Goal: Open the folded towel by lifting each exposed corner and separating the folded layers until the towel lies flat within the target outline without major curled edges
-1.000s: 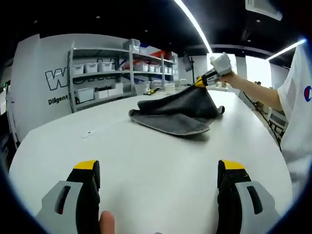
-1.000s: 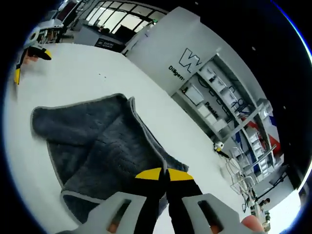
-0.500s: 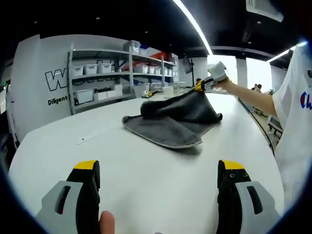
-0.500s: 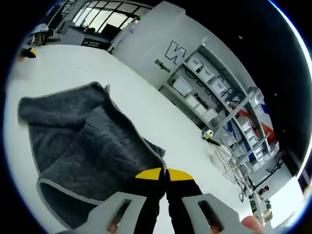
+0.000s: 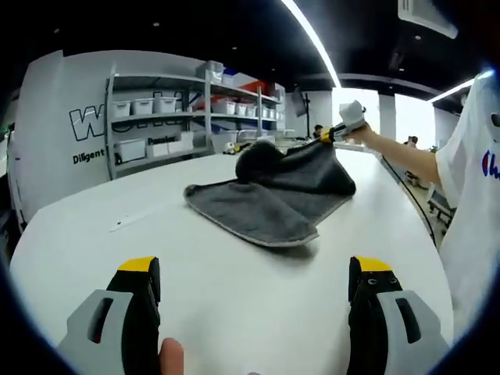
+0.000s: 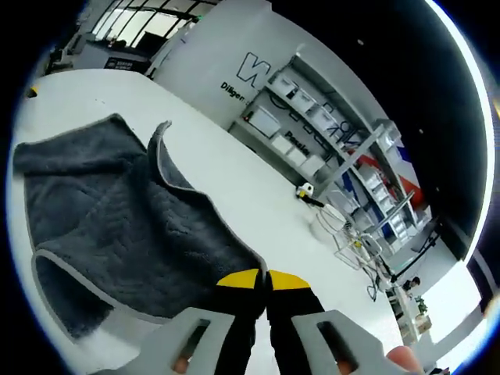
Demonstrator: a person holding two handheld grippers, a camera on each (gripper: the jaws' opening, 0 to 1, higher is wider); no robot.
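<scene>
A dark grey towel (image 5: 269, 195) with a pale edge lies partly unfolded on the white table (image 5: 234, 297). Its far corner hangs lifted from my right gripper (image 5: 332, 134), which a person's hand holds at the upper right of the left gripper view. In the right gripper view the towel (image 6: 109, 226) spreads away to the left, and my right gripper (image 6: 262, 283) is shut on its corner, yellow tips pressed together. My left gripper (image 5: 254, 293) stands open low over the bare table, well short of the towel, with nothing between its fingers.
Metal shelves (image 5: 180, 117) with white bins stand against the grey wall behind the table. A small yellow and white object (image 6: 306, 194) and wire racks (image 6: 351, 238) sit on the table's far side. A person in a white shirt (image 5: 473, 180) stands at the right.
My right gripper has pulled the towel corner onward, so the upper layer has peeled back and more of the towel lies spread. The left gripper stays open in place.
</scene>
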